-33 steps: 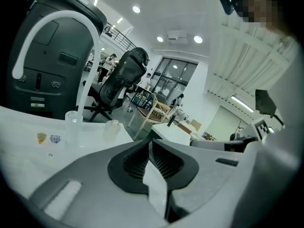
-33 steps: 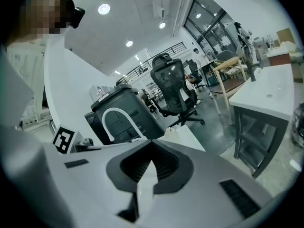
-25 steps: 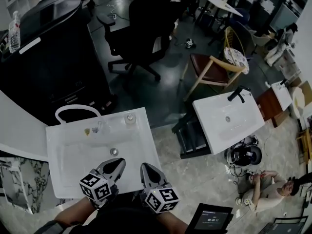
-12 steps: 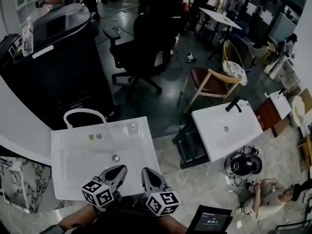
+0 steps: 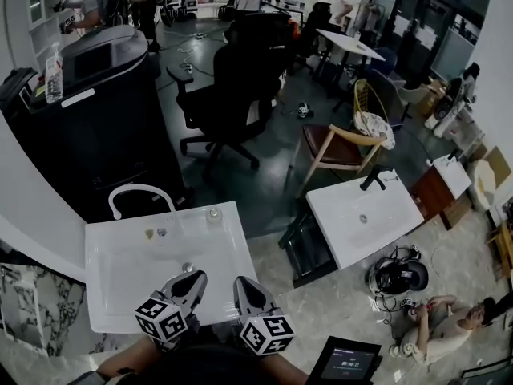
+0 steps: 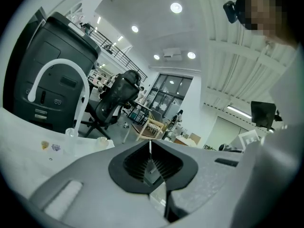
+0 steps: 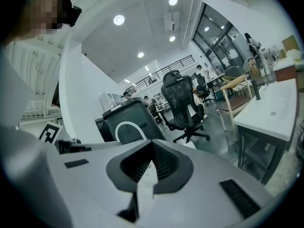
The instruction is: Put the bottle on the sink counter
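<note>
A clear plastic bottle [image 5: 54,72] with a label stands upright on top of a tall black cabinet [image 5: 104,111] at the far left of the head view. Below it lies the white sink counter [image 5: 108,307] with its arched white faucet [image 5: 141,193]. My left gripper [image 5: 195,279] and right gripper [image 5: 241,282] hover side by side over the sink's near edge, far from the bottle. Both are shut with nothing between the jaws. The left gripper view shows the shut left gripper [image 6: 150,145] pointing at the faucet [image 6: 59,75]. In the right gripper view the right gripper [image 7: 151,145] is likewise shut.
A black office chair [image 5: 240,79] and a wooden chair [image 5: 341,143] stand beyond the sink. A second white sink [image 5: 361,215] with a black tap is to the right. Small items [image 5: 213,212] sit on the counter's back ledge. A tablet [image 5: 345,361] lies bottom right.
The head view has tilted up, so more of the room shows and the bottle sits lower in the picture. Both grippers stay shut and keep their place over the sink's near edge.
</note>
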`<action>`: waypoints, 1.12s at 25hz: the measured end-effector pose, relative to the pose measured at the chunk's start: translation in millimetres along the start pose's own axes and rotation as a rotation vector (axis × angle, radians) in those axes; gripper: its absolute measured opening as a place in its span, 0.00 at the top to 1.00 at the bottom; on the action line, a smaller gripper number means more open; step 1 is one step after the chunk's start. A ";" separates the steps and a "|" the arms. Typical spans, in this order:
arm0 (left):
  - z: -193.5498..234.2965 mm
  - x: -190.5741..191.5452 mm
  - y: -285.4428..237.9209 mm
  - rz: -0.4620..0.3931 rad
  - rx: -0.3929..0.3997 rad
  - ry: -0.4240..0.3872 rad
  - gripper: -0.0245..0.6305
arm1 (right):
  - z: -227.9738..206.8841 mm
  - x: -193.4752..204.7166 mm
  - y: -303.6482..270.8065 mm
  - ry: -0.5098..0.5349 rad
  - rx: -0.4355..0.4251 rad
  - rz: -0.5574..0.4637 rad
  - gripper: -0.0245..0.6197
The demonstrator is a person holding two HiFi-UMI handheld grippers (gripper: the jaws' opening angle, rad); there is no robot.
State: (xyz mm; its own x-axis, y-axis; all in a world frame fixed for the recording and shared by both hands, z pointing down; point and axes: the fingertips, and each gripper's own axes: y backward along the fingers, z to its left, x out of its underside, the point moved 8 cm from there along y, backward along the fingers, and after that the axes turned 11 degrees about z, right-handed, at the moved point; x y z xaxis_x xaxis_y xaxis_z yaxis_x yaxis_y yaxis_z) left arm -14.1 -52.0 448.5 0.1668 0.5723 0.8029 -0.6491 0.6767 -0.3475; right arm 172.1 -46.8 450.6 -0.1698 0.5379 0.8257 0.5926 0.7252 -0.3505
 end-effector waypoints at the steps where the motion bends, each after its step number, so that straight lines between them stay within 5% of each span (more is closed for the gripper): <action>1: 1.0 -2.0 0.2 -0.006 -0.005 -0.004 0.94 | 0.0 -1.2 1.4 0.001 0.002 -0.006 0.97; 11: 9.0 -28.4 3.2 -0.103 -0.071 -0.058 0.94 | -9.5 -22.6 17.6 0.044 0.035 -0.096 0.97; 28: 1.4 -23.8 13.5 -0.106 -0.092 -0.072 0.94 | 9.6 -27.7 29.7 0.133 0.004 -0.178 0.97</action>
State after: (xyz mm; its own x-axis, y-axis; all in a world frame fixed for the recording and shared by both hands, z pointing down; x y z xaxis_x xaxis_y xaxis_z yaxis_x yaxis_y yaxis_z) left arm -27.8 -57.1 425.4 0.1750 0.4630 0.8689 -0.5597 0.7729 -0.2991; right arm 186.8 -36.1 413.1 -0.1659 0.3401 0.9256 0.5593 0.8055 -0.1957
